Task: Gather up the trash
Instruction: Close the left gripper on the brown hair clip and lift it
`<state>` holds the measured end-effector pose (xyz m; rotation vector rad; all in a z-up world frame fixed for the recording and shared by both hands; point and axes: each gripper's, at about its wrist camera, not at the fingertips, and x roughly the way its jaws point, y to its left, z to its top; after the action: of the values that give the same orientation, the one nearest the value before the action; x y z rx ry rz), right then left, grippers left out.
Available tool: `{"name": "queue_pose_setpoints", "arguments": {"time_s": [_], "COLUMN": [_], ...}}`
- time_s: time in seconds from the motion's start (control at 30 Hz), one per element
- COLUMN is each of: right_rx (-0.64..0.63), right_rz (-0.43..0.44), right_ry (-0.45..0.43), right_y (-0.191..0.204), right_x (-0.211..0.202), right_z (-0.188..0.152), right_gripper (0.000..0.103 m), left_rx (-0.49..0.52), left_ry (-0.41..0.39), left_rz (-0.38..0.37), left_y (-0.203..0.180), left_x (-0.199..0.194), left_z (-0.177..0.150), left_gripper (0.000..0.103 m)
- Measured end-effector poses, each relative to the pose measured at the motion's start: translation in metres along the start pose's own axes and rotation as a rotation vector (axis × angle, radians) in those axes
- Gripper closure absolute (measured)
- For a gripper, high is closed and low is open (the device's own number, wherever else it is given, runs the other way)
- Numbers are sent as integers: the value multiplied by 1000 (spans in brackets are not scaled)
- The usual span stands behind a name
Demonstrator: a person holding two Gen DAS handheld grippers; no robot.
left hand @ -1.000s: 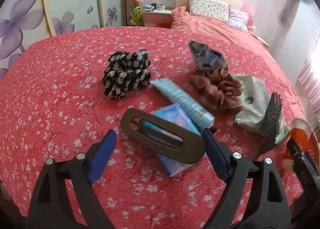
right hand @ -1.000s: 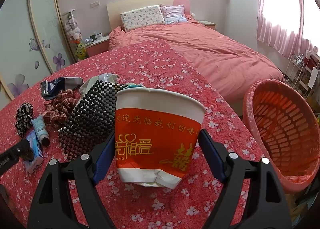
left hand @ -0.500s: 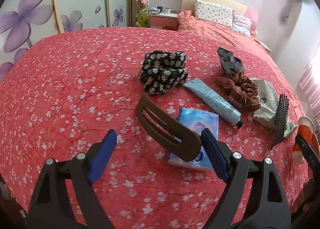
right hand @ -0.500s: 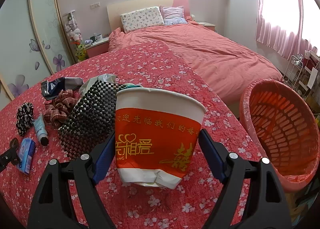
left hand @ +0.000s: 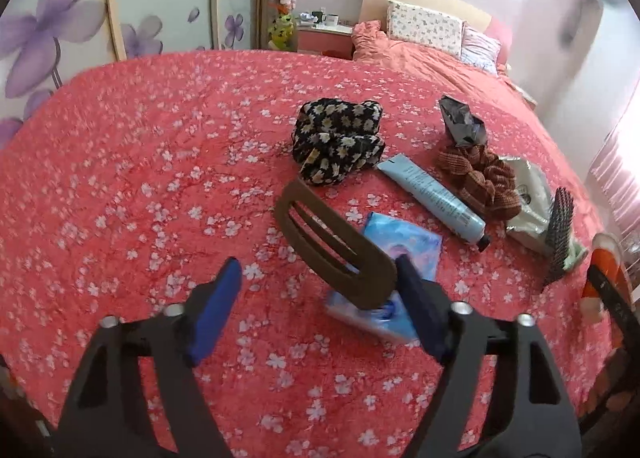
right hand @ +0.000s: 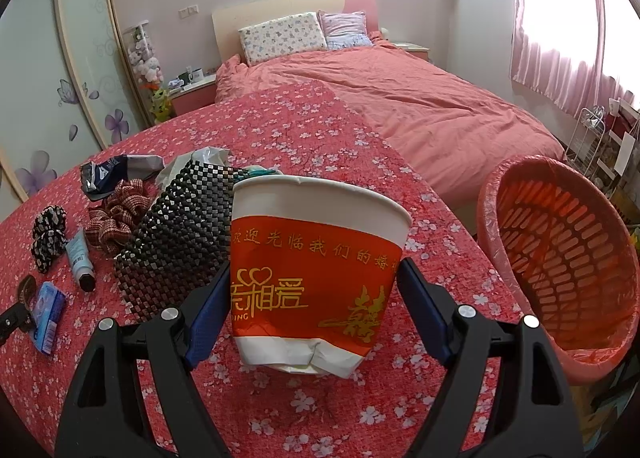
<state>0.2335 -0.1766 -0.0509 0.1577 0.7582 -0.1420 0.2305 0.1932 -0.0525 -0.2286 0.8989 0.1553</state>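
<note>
Our right gripper (right hand: pixel 308 308) is clamped on the red-and-white paper cup (right hand: pixel 316 278), upright and crumpled at its base, and the lined orange basket (right hand: pixel 560 258) stands just to its right, off the table's edge. Our left gripper (left hand: pixel 316 298), jaws just closing, has only the brown hair clip's (left hand: pixel 332 246) end between them, its right pad against it, its long axis running away up-left.

Scrunchies (left hand: pixel 338 140), hair clip (left hand: pixel 334 246), brush (right hand: pixel 172 238), bed (right hand: pixel 420 106).
</note>
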Motion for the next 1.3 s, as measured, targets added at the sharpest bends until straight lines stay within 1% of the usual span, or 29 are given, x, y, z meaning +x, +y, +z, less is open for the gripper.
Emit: {"name": "queue_pose_setpoints", "arguments": {"time_s": [0.1,0.27,0.37,0.47,0.5,0.53,0.63,0.67,0.73,0.83,0.9,1.07,1.13,1.2,1.23,1.27,1.3], "right_rx": [-4,-12,-16,-19,-20,-20,-28,-30,-36,-39,-37,-34,-35,-35,-34,-33,-31], "right_rz": [-1,0,1,3,3,3,-3,-5,-8,-13,-13,-15,-14,-13,-12,-11,-10], "right_ry": [-3,-6,-9,-12,-13,-14,-21,-22,-23,-20,-12,-14,-13,-12,-11,-10,-9], "right_y": [-1,-1,0,2,1,1,1,1,1,1,1,0,0,0,0,0,0], "right_x": [-1,-1,-3,-5,-6,-7,-9,-9,-9,-7,-6,-7,-7,-6,-6,-6,-5], "right_z": [-1,-2,-3,-4,-4,-4,-3,-3,-3,-3,-4,-5,-5,-5,-5,-4,-5], "right_gripper": [23,23,23,23,23,23,23,23,23,23,23,23,23,23,23,23,23], "left_rx": [-28,-111,-130,-137,-139,-136,-172,-179,-181,-186,-174,-143,-133,-120,-112,-98,-94], "left_ry": [-11,-24,-24,-20,-21,-11,6,-2,-20,-29,-34,-10,-3,8,16,3,7], "left_rz": [6,-2,17,39,51,90,78,76,69,25,28,37,50,69,85,104,106], "left_y": [13,45,59,64,66,69,79,81,83,79,72,50,44,39,38,38,39], "left_x": [-4,-14,-15,-14,-13,-10,-7,-8,-10,-10,-9,7,13,20,23,23,24], "left_z": [2,4,5,7,8,9,10,10,13,16,18,15,14,12,11,11,12], "left_gripper": [36,38,38,39,41,43,44,43,42,41,41,41,44,58,61,66,67]}}
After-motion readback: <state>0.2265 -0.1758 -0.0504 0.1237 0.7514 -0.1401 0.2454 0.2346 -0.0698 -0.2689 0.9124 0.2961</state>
